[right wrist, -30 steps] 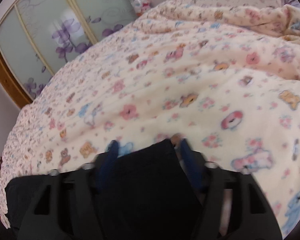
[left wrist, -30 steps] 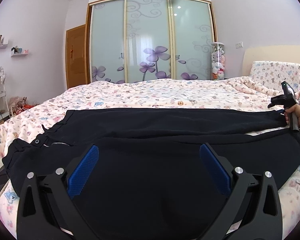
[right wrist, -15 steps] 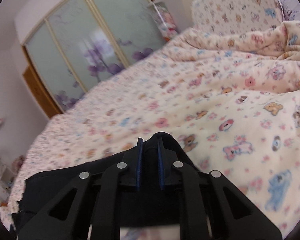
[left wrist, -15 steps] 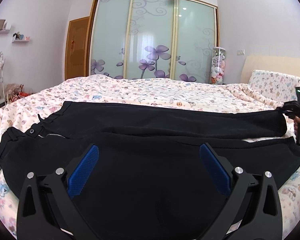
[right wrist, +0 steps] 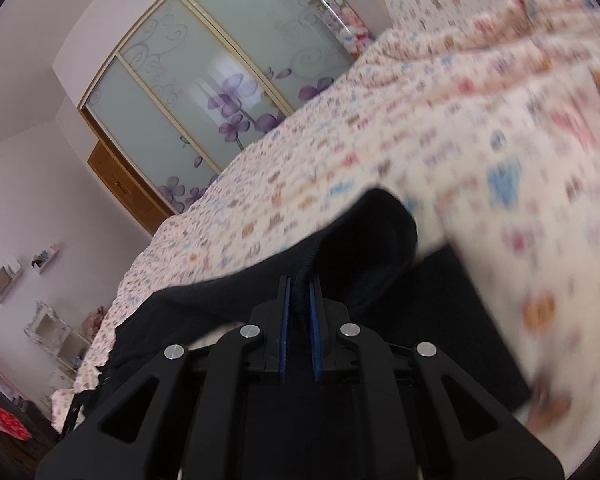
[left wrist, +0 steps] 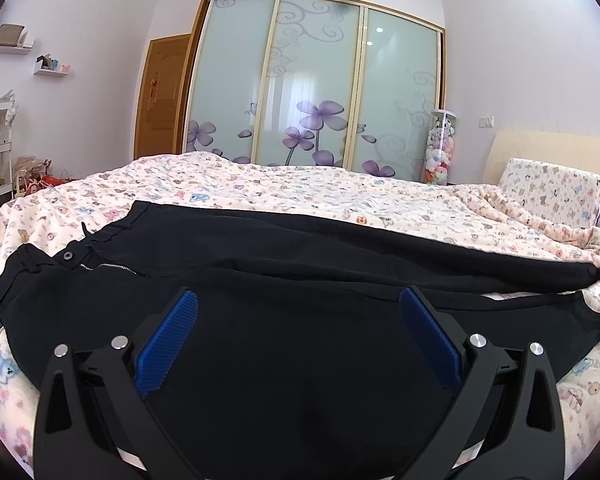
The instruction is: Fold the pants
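Black pants (left wrist: 300,264) lie across the bed, waistband with button and zipper at the left, two legs running right. My left gripper (left wrist: 298,300) is open and empty, hovering over the near leg. My right gripper (right wrist: 299,284) is shut on the hem of the far leg (right wrist: 364,248) and holds it lifted off the bedspread. In the left wrist view that hem end (left wrist: 588,276) is bunched at the far right edge, where only a sliver of the right gripper shows.
The bed has a cream bedspread with a bear print (left wrist: 300,184). A sliding wardrobe with purple flowers (left wrist: 316,100) stands behind. A pillow and headboard (left wrist: 552,188) are at the right. Shelves and clutter (left wrist: 4,160) are at the left.
My right gripper closed on the far leg's hem and lifted it, tilting. The left gripper rose a little and stayed open.
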Demonstrator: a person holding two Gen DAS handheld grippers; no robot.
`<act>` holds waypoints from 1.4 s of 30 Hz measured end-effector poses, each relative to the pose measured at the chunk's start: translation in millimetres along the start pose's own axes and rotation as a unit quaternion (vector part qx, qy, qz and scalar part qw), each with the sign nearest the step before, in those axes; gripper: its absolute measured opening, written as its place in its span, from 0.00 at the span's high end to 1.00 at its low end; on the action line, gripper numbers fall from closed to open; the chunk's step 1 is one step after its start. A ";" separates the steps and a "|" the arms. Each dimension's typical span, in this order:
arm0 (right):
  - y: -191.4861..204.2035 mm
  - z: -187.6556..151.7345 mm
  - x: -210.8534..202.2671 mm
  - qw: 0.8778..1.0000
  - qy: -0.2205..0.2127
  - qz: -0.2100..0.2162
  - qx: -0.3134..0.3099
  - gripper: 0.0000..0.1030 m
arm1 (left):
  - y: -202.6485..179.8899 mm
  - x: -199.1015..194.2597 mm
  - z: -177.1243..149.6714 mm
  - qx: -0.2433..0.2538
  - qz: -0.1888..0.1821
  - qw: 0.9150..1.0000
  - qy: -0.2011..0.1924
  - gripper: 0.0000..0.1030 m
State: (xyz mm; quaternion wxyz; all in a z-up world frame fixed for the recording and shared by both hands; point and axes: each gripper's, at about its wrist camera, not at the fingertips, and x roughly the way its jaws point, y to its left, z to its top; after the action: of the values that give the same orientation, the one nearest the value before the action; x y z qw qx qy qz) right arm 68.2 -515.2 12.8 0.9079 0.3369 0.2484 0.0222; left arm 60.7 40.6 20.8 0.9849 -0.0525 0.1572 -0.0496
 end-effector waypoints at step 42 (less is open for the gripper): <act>37.5 -68.8 -68.8 0.991 0.018 0.018 0.132 0.36 | 40.3 -3.2 -5.3 -0.108 -0.040 0.993 0.025 0.02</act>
State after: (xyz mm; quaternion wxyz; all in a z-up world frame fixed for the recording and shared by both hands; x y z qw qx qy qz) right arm -19.3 -459.2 21.4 0.8505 0.4576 0.2591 0.0110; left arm 59.2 80.4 11.9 0.9665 -0.1637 0.1836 -0.0731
